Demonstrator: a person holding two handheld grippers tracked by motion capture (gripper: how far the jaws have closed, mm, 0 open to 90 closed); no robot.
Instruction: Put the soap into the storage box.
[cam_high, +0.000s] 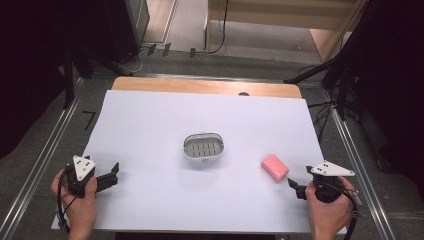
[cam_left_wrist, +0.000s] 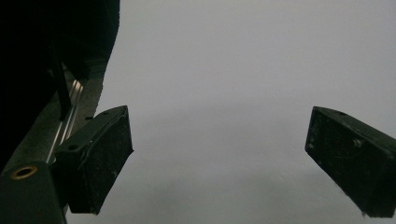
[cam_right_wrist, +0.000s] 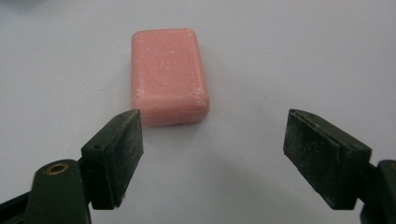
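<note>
A wide white sheet (cam_high: 150, 130) covered the wooden counter (cam_high: 205, 86). Near its middle stood a small oval metal soap dish with a slotted floor (cam_high: 203, 146). To the right of the dish and well apart from it, a pink rectangular bar of soap (cam_high: 275, 167) lay flat on the sheet. The right hand-held gripper (cam_high: 294, 186) sat just short of the soap, released, its jaws spread with nothing between them. The left hand-held gripper (cam_high: 113, 173) rested at the sheet's left edge, likewise released and empty.
</note>
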